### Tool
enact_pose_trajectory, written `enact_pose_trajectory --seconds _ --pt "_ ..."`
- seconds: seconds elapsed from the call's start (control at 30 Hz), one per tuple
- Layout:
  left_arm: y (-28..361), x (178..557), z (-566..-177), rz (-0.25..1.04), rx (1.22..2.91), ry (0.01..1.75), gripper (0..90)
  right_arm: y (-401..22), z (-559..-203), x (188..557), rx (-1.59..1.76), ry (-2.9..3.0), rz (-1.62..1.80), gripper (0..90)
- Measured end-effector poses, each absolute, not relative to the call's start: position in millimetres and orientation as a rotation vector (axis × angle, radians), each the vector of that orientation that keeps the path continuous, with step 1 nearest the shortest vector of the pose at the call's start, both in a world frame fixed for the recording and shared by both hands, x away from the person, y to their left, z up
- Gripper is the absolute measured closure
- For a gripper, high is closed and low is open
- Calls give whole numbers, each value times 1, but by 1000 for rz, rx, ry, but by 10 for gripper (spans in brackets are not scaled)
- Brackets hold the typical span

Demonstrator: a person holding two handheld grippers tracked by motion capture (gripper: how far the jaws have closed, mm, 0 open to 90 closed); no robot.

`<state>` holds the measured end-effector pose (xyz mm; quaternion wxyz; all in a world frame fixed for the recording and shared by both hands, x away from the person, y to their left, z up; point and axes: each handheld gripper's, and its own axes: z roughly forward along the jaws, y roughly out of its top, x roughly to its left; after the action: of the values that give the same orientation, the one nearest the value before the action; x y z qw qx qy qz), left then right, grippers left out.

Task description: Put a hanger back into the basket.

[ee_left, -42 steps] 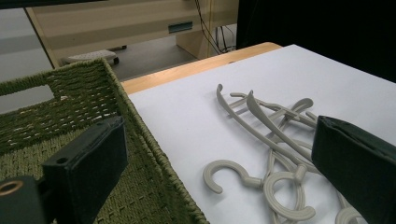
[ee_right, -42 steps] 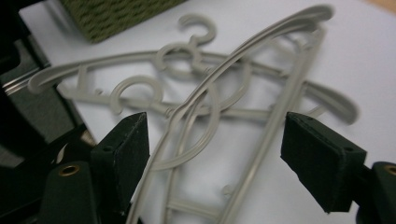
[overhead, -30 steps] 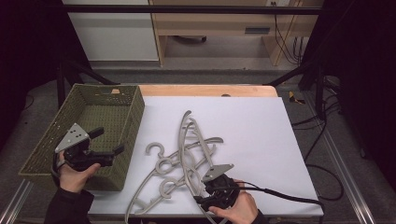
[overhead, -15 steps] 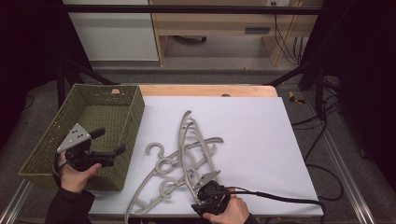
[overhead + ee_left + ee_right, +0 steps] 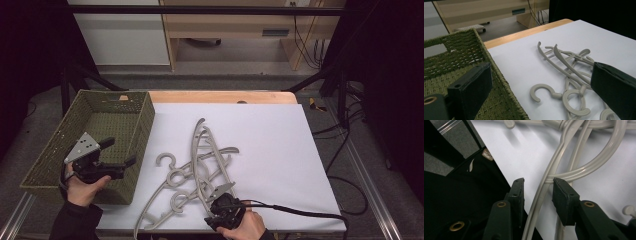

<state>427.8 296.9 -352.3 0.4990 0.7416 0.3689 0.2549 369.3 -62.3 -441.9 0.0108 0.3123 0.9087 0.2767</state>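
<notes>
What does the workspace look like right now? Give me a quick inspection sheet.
Surface: white sheet over a wooden table.
Job's things: tangled pile of grey hangers; green woven basket at the left edge.
Clutter: nothing seen.
Grippers: left gripper open, over the basket; right gripper has just been closing, a hanger arm between its jaws, pads not yet pressing.
Cables: black cable trails right from the right gripper.
Surroundings: wooden furniture and floor cables behind.

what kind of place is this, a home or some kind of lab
Probably a lab or recording workspace, not a home. The table is covered in plain white and framed by dark metal rails, cables trail over the floor behind it, and a person holds a cabled gripper in each hand, working on hangers beside a basket.
</notes>
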Motion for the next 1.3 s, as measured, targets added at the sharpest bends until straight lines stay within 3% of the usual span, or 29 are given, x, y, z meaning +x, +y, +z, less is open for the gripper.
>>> enact_pose_trajectory --seconds 0.53,0.73,1.3 --pt "298 428 -352 617 1794 895 40 -61 -448 374 997 2852 801 743" --pt "296 428 -352 616 1798 890 39 -60 -451 375 986 2851 822 676" --pt "295 427 -352 617 1804 885 40 -73 -434 383 1046 2777 805 818"
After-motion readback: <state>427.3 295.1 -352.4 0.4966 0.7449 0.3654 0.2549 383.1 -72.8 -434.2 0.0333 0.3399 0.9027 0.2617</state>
